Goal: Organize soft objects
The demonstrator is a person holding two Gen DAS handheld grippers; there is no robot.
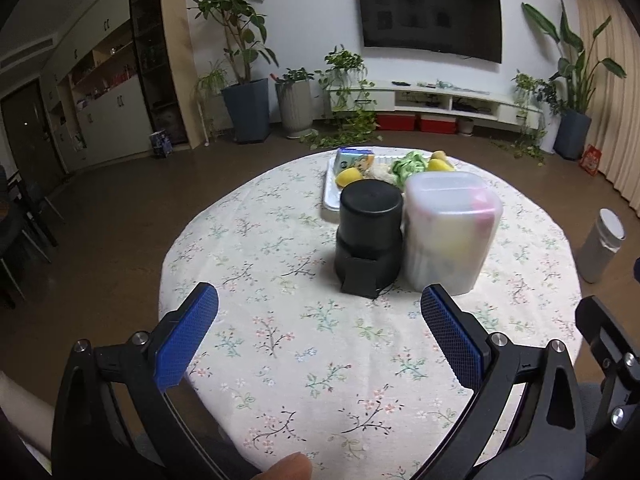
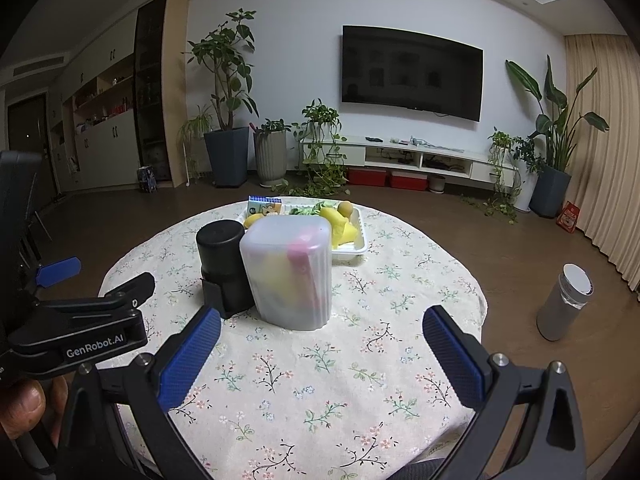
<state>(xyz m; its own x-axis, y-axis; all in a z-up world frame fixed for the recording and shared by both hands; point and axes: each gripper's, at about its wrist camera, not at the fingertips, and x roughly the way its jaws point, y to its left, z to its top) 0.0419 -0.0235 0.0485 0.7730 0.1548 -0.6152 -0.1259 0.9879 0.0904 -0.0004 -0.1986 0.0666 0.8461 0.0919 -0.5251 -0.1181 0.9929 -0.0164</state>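
Observation:
A translucent lidded container [image 1: 450,232] [image 2: 290,272] with yellow and pink items blurred inside stands mid-table beside a black cylindrical holder [image 1: 370,232] [image 2: 222,264]. Behind them a white tray [image 1: 330,200] [image 2: 358,246] holds yellow soft pieces [image 1: 348,176] [image 2: 340,224], a green soft piece [image 1: 408,166] [image 2: 310,209] and a small blue printed pack [image 1: 354,160] [image 2: 264,204]. My left gripper [image 1: 316,304] is open over the near tablecloth, nothing between its blue pads. My right gripper [image 2: 320,328] is open too, just short of the container. The left gripper's body [image 2: 80,328] shows at the left.
The round table [image 1: 280,344] [image 2: 380,360] wears a floral cloth. A grey cylindrical canister [image 1: 600,246] [image 2: 564,302] stands on the floor to the right. A thumb [image 1: 288,466] shows at the bottom edge. Potted plants, a TV and a low cabinet line the far wall.

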